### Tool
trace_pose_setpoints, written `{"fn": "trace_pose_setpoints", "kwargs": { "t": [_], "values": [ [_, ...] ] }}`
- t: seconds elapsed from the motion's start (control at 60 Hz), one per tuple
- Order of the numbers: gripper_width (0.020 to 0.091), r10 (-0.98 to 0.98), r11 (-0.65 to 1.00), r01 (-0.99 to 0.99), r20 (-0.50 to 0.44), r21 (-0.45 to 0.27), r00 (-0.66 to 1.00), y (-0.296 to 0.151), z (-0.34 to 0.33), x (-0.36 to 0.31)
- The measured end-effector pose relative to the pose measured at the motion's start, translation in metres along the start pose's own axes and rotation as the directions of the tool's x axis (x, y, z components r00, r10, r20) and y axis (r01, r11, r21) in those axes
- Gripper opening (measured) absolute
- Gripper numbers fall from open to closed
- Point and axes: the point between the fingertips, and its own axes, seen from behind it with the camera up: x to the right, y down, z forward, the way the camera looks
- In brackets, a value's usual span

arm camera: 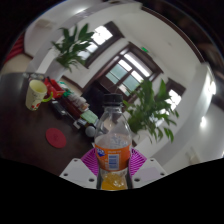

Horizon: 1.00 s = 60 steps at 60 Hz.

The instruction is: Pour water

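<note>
Now: tool (113, 163) clamped on upright bottle (113, 148), held between pink pads above table (30, 140).

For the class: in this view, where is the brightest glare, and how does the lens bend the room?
Gripper view: the windows are blown out white; the room curves strongly, fisheye-style; the bottle, held in the tool, looks sharpest, while the table stays dark.

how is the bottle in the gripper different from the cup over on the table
The bottle is clear, with an orange label and orange liquid at its base; the cup looks pale and solid. The bottle sits between the gripper's fingers; the cup stands far beyond, on the table. The bottle is taller and slimmer.
</note>
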Motion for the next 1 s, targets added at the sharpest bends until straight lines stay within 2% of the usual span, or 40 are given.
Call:
{"fn": "trace_pose_setpoints", "kwargs": {
  "t": [0.183,0.283,0.5,0.6,0.75,0.867,1.0],
  "values": [
    [0.0344,-0.38,0.923,0.38,-0.009,0.062,0.925,-0.086,0.036,-0.069],
    [0.0342,-0.561,0.825,0.56,-0.001,0.082,0.828,-0.113,0.052,-0.104],
    [0.0344,-0.839,0.539,0.842,-0.068,0.03,0.54,-0.151,0.076,-0.146],
    [0.0344,-0.916,0.389,0.921,-0.1,0.02,0.388,-0.162,0.086,-0.156],
    [0.0343,-0.971,0.18,0.983,-0.169,-0.045,0.17,-0.183,0.092,-0.157],
    [0.0346,-0.978,0.122,0.99,-0.176,-0.074,0.108,-0.188,0.094,-0.156],
    [0.0345,-0.971,0.161,0.986,-0.185,-0.047,0.15,-0.192,0.09,-0.158]
  ]
}}
